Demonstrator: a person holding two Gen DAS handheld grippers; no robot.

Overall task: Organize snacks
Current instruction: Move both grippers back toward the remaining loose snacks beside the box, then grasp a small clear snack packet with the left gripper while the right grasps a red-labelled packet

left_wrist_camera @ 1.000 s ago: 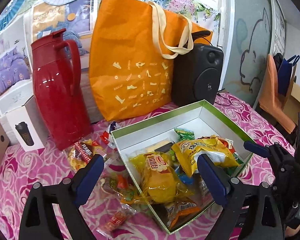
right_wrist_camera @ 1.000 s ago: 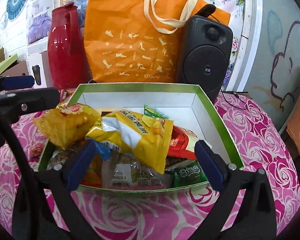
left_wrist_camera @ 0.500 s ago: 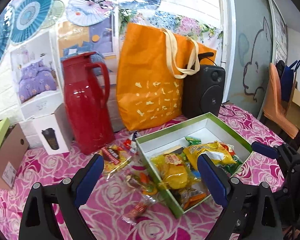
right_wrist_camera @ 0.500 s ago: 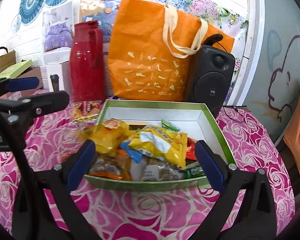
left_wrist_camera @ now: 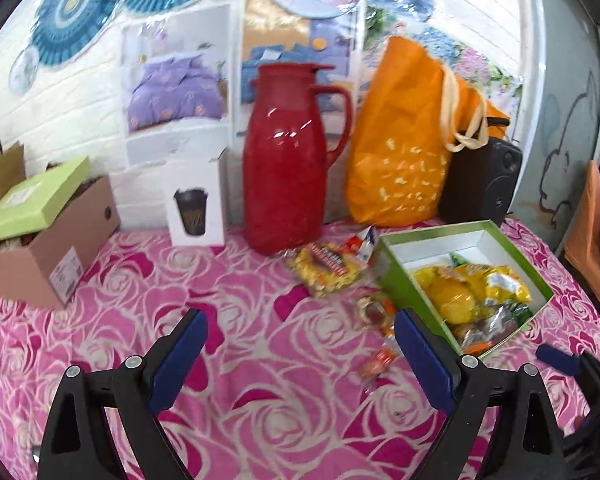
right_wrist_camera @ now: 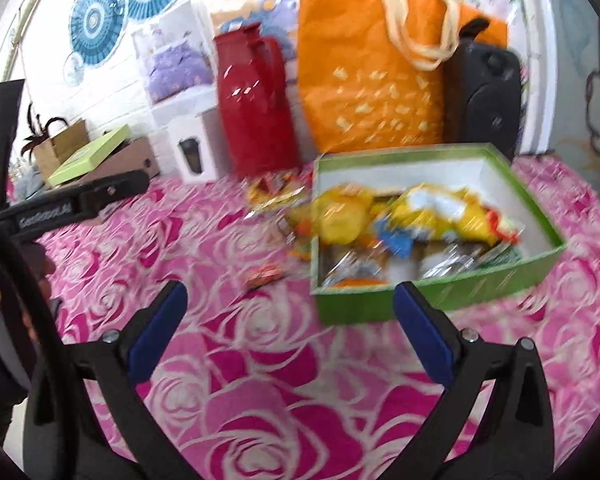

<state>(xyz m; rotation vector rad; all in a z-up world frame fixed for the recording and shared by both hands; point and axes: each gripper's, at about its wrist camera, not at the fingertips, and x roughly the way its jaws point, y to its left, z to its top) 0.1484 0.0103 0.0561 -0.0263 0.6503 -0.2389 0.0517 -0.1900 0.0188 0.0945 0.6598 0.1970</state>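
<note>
A green box [left_wrist_camera: 400,280] [right_wrist_camera: 432,300] with a white inside holds several snack bags, the top ones yellow [left_wrist_camera: 452,296] [right_wrist_camera: 440,212]. A yellow snack bag [left_wrist_camera: 328,268] [right_wrist_camera: 272,194] lies on the cloth left of the box. Small wrapped snacks [left_wrist_camera: 376,312] lie by the box's near corner, and one small orange packet [left_wrist_camera: 378,362] [right_wrist_camera: 264,274] lies nearer. My left gripper [left_wrist_camera: 300,352] is open and empty, above the cloth left of the box. My right gripper [right_wrist_camera: 288,328] is open and empty, in front of the box.
A red jug [left_wrist_camera: 288,168], an orange tote bag [left_wrist_camera: 404,152] and a black speaker [left_wrist_camera: 484,184] stand along the wall behind the box. A white cup carton [left_wrist_camera: 196,204] and a brown box with a green lid [left_wrist_camera: 40,224] stand at left. Pink rose cloth [left_wrist_camera: 220,300] covers the table.
Both grippers have pulled back and up from the box and swung left. The box now sits farther off and to the right. Both stay open and empty.
</note>
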